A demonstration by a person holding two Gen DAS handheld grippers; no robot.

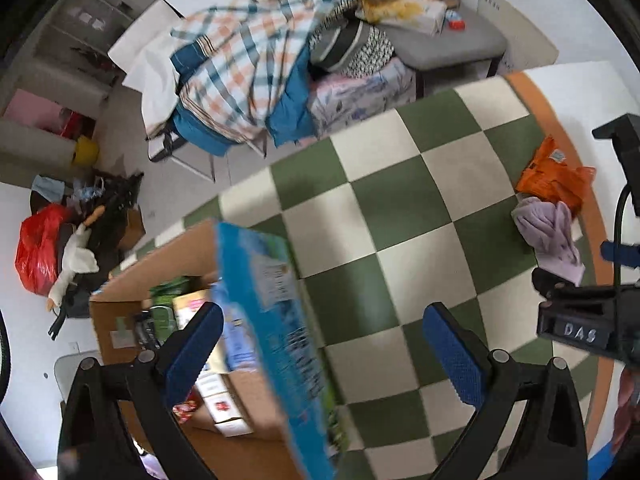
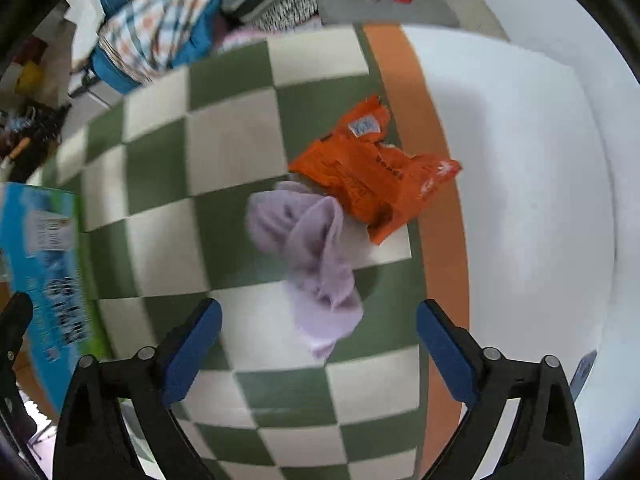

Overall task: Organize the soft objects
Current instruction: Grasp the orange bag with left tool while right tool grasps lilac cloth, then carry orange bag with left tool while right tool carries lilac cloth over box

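A crumpled lilac cloth (image 2: 316, 256) lies on the green-and-white checkered mat (image 2: 224, 152), touching an orange plastic bag (image 2: 372, 176) behind it. My right gripper (image 2: 318, 344) is open, its blue pads just short of the cloth's near end. In the left wrist view the cloth (image 1: 548, 232) and the orange bag (image 1: 554, 176) lie far right. My left gripper (image 1: 324, 344) is open; a blue flat box (image 1: 276, 320) stands tilted between its fingers, over an open cardboard box (image 1: 176, 264) of packets. The blue box also shows at the left of the right wrist view (image 2: 44, 264).
The mat has an orange border (image 2: 436, 184) on a white surface (image 2: 520, 184). Behind it, piled plaid bedding (image 1: 248, 60) and a grey chair (image 1: 440, 36) with clutter. On the floor at left lie a red bag (image 1: 38, 248) and a plush goose (image 1: 76, 264).
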